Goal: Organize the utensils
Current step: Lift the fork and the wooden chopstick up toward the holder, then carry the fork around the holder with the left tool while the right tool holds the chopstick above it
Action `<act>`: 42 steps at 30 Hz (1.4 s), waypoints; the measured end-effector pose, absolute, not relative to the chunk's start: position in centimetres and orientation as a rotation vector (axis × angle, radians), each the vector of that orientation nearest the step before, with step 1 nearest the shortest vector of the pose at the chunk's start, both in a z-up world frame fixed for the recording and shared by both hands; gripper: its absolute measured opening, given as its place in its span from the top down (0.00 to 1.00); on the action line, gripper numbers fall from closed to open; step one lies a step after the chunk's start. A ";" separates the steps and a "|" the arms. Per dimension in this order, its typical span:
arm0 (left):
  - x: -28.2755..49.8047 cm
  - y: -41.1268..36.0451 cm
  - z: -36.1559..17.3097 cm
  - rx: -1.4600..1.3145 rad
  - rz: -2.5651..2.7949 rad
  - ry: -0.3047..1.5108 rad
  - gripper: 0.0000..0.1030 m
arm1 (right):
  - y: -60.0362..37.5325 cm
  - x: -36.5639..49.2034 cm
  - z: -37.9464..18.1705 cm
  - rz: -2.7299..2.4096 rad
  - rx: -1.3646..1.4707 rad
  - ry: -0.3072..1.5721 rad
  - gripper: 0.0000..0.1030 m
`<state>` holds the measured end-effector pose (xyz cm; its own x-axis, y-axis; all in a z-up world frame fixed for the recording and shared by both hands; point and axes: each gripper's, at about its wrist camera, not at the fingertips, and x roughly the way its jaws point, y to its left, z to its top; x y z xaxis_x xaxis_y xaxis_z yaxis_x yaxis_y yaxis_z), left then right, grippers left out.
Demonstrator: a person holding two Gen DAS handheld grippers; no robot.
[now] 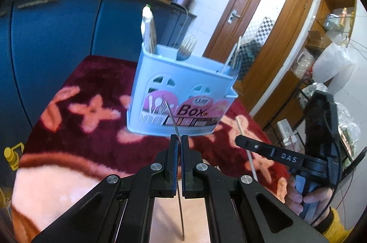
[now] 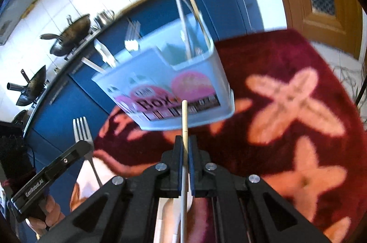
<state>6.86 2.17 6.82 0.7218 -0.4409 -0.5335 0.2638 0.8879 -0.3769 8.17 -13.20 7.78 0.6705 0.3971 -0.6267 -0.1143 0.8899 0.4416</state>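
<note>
Left wrist view: the left gripper [image 1: 179, 139] has its jaws closed on one thin metal fork [image 1: 173, 118] seen edge-on, its tip rising ahead of the fingertips and its handle running back between the jaws. Straight ahead, just beyond the fork's tip, one pale blue plastic utensil box [image 1: 183, 91] with a pink "Box" label stands on the dark red blanket with pink flower shapes [image 1: 91, 91]. I count one upright fork [image 1: 187, 46] in the box's middle compartment; the pieces in the other compartments are too blurred to count. To the right, the right gripper [image 1: 240, 139] holds one pale wooden chopstick [image 1: 246, 149].

Right wrist view: the right gripper [image 2: 185, 141] is clamped on the chopstick [image 2: 184, 114], whose end points at the box [image 2: 165, 73] directly ahead. To the left, the left gripper [image 2: 88, 146] carries the fork [image 2: 82, 130], tines up.
</note>
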 end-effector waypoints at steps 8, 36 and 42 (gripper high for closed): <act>7.3 2.4 9.5 -0.277 -0.391 0.595 0.99 | -12.7 6.2 11.0 0.292 0.335 0.636 0.94; 10.2 -1.9 11.1 -0.095 -0.440 0.670 0.92 | -14.5 4.7 11.7 0.264 0.373 0.566 0.94; 10.6 -4.5 8.7 -0.018 -0.467 0.734 0.69 | -15.8 4.4 11.2 0.250 0.400 0.569 0.94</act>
<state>10.63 -4.53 8.71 0.6449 -0.4161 -0.6411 0.4038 0.8977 -0.1765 4.40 -15.77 11.20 0.8154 0.3369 -0.4708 -0.1192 0.8935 0.4330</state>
